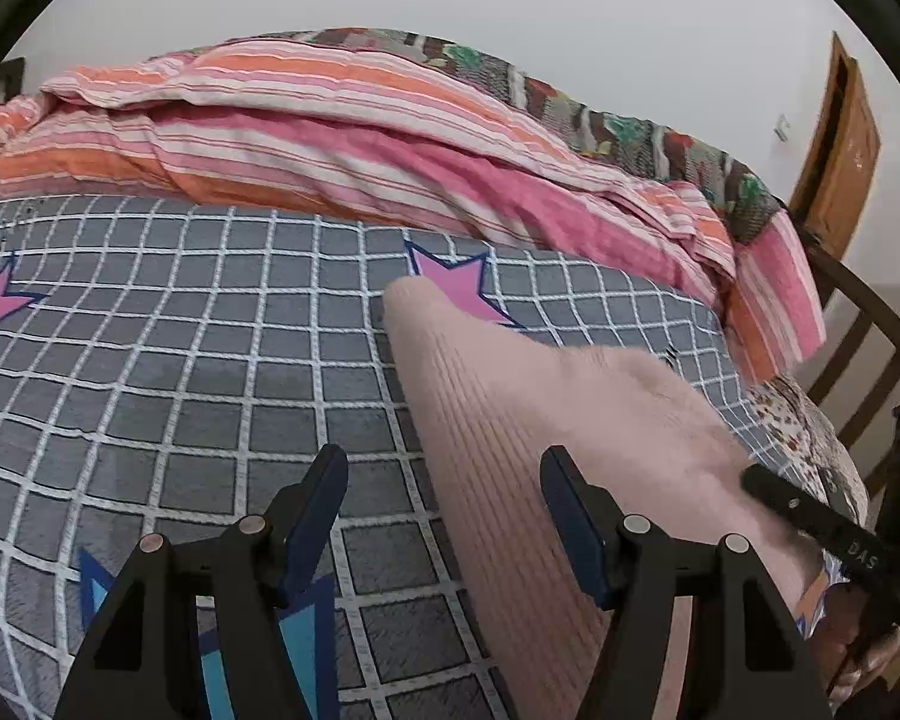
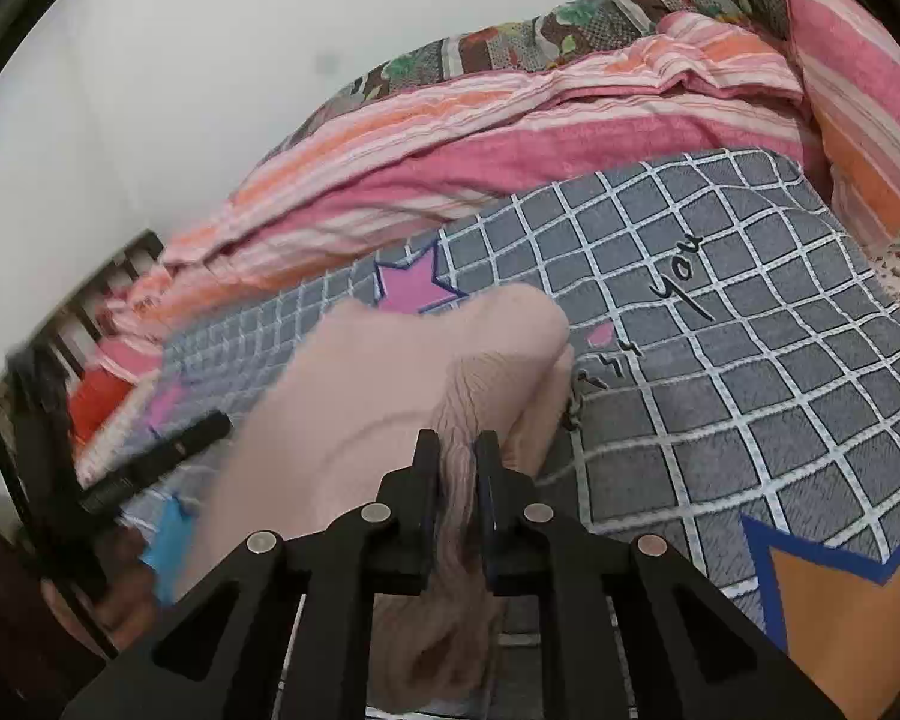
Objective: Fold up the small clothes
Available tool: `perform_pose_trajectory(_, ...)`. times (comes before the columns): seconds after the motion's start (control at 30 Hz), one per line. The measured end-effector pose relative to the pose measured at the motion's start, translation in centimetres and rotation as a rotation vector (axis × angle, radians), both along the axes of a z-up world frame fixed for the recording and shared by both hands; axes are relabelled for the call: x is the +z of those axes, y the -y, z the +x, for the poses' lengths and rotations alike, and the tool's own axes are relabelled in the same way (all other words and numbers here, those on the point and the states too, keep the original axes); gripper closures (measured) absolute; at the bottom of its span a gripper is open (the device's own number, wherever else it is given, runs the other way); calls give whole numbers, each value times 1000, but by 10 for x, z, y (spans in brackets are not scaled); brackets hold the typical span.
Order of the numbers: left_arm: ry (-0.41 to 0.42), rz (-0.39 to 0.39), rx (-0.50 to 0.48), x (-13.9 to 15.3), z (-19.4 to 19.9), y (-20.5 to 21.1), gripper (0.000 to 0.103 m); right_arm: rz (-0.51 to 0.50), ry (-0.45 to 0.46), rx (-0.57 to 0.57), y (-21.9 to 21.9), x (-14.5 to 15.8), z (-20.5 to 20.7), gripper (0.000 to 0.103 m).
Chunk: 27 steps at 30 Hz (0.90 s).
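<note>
A pale pink ribbed knit garment point(image 1: 528, 420) lies on the grey checked blanket point(image 1: 210, 360), its far end over a pink star print. My left gripper point(image 1: 444, 462) is open and empty, its right finger over the garment's left part, its left finger over bare blanket. In the right wrist view the same garment point(image 2: 378, 372) is lifted and bunched; my right gripper point(image 2: 457, 441) is shut on a fold of it. The right gripper's finger shows at the right edge of the left wrist view point(image 1: 810, 510). The left gripper appears blurred at the left of the right wrist view point(image 2: 156, 456).
A rumpled pink and orange striped quilt point(image 1: 330, 138) lies along the far side of the bed, with a patterned cover point(image 1: 630, 120) behind it. A wooden headboard point(image 1: 870, 324) and a door point(image 1: 840, 150) stand at the right. A white wall is behind.
</note>
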<state>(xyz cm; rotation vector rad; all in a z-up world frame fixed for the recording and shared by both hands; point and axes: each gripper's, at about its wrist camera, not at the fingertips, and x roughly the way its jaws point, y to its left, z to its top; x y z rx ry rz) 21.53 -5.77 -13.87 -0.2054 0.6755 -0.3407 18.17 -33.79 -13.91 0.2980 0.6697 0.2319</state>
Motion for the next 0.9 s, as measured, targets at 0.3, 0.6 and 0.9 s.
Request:
perform_pose_trajectory(0.3,20,-4,-51,7,-1,-21,38,164,-74,-8,32,-23,-6,75)
perform_pose_trajectory(0.6,29,-125,-56,14,4,-67,38,331,-250,33,19,-53,56,36)
perform_pose_trajectory(0.9,47,-155,-6,20,2,-95,38,347,-321,93,11,-43,71,66)
